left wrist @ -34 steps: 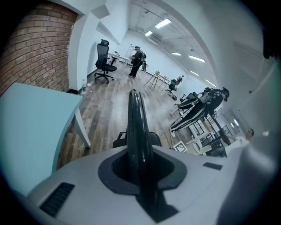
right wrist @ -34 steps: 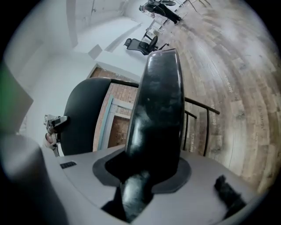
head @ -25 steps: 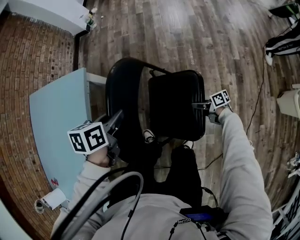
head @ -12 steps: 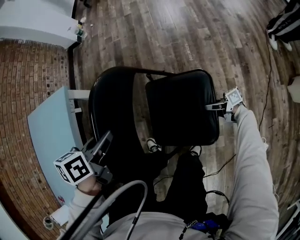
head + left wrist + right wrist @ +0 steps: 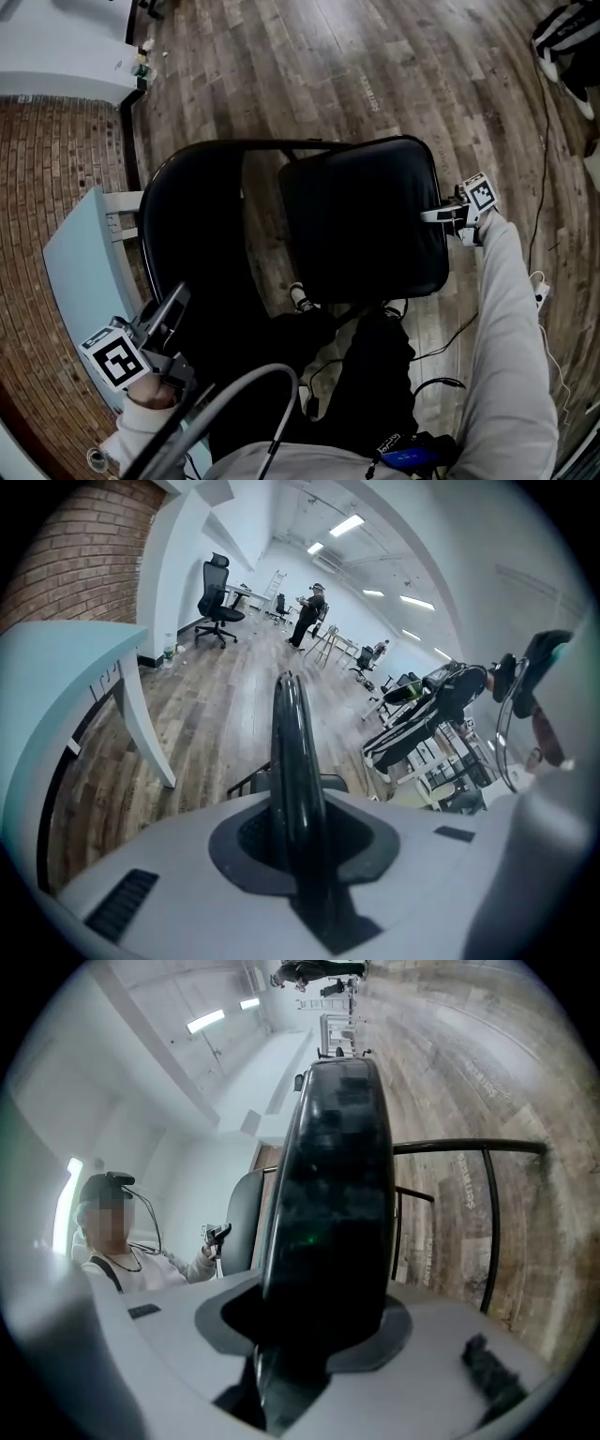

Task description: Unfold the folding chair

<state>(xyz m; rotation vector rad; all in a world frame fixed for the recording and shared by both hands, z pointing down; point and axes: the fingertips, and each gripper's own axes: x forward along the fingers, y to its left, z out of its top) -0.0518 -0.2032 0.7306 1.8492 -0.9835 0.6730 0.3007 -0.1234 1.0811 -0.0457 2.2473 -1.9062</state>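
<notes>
The chair (image 5: 366, 253) sits mid-frame on the wood floor (image 5: 309, 66), just beside the blue tabletop (image 5: 70, 272) at the left. It looks mostly open: the seat (image 5: 356, 197) faces up at you, swung well clear of the backrest (image 5: 192, 225). What's left, by my read, is pressing the seat to its stop and settling the legs. Your left hand-held gripper (image 5: 172, 307), lower left, is clenched narrow on the backrest's thin black rim, pads tight on both sides. Your right hand-held gripper (image 5: 439, 215), at the right edge, grasps the seat's padded side. Its jaws have just been opening wider, yet the thick seat edge fills the gap between them.
</notes>
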